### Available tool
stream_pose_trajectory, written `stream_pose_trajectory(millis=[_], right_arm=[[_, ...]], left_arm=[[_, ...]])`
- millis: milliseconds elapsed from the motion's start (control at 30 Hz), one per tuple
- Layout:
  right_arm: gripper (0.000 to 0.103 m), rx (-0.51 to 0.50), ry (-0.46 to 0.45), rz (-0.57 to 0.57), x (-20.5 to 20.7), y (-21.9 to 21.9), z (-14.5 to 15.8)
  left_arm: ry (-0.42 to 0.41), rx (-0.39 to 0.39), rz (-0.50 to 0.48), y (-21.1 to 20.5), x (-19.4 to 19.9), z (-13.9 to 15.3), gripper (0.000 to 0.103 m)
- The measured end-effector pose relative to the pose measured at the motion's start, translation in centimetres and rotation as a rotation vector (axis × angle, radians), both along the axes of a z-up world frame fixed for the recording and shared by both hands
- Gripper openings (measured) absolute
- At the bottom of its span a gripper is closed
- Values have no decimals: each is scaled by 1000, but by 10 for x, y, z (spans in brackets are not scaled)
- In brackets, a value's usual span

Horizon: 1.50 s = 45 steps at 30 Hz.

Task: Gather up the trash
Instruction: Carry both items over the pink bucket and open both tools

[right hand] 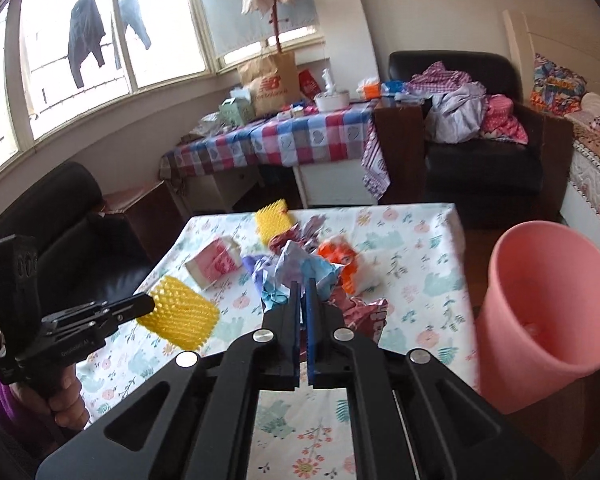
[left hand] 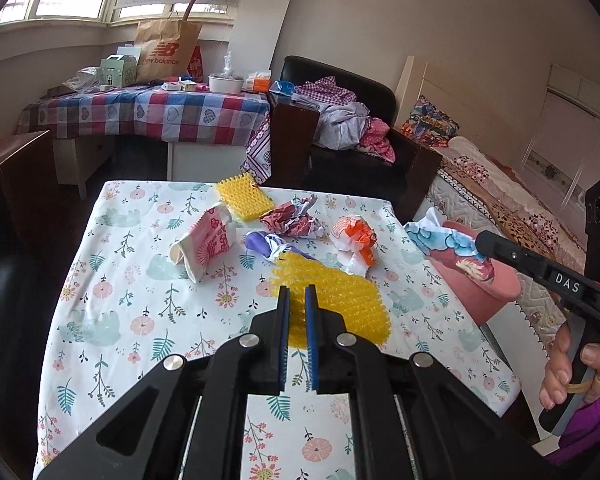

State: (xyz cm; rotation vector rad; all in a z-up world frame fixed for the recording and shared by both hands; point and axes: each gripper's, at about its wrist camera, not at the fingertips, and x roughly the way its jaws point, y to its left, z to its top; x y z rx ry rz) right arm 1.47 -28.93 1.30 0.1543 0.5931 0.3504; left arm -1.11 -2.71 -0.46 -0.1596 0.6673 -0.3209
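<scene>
My right gripper [right hand: 303,280] is clamped on a crumpled blue-and-white paper wad [right hand: 300,268], held in the air above the table, and in the left wrist view that wad [left hand: 440,236] hangs right over the rim of the pink bin [left hand: 480,292]. My left gripper [left hand: 296,292] is pinched on a yellow spiky foam sheet [right hand: 180,316], lifted clear of the flowered tablecloth [left hand: 140,280]. To do this step well, I judge I should carry the wad well past the bin's near rim before letting go, since loose paper tails could snag on the edge and drag it back out. The bin stands just off the table's right edge and looks tilted toward me, so a low drop into its mouth seems safer than a toss. Left on the cloth are a pink printed carton [left hand: 208,240], a purple wrapper [left hand: 264,244], a red-and-white wad [left hand: 292,220], an orange-and-white wad [left hand: 356,240] and a second yellow sheet [left hand: 244,196]. There is open cloth in front of me; the bed [left hand: 500,184] crowds the bin's far side, so I judge my right hand's room lies toward the table.
</scene>
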Motion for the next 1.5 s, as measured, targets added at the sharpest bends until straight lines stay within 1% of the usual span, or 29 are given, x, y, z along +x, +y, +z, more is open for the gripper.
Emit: stream_pose_trajectory(millis=[200, 367, 500, 600, 733, 867, 1000, 1100, 1300, 1500], right_arm=[[2, 8, -36, -88, -3, -33, 7], [2, 16, -48, -168, -3, -63, 8], [2, 28, -44, -242, -1, -93, 2], [2, 33, -35, -286, 1, -112, -5], [2, 40, -19, -350, 3, -139, -17], [2, 52, 1, -403, 4, -164, -29], [2, 59, 22, -443, 4, -180, -40], [2, 64, 39, -459, 7, -187, -47], [2, 66, 70, -479, 9, -196, -61], [2, 79, 94, -500, 13, -204, -70]], left_arm=[[-29, -3, -46, -20, 10, 13, 7], [-50, -21, -105, -47, 26, 26, 7], [-83, -26, -160, -78, 40, 37, 7], [-95, -36, -201, -100, 50, 42, 7], [-109, -28, -271, -138, 61, 45, 7], [-104, -15, -336, -179, 74, 42, 7], [-100, 10, -389, -214, 83, 36, 7], [-77, 24, -423, -239, 92, 25, 7], [-40, 57, -468, -278, 102, 6, 7], [0, 77, -487, -300, 109, -9, 7]])
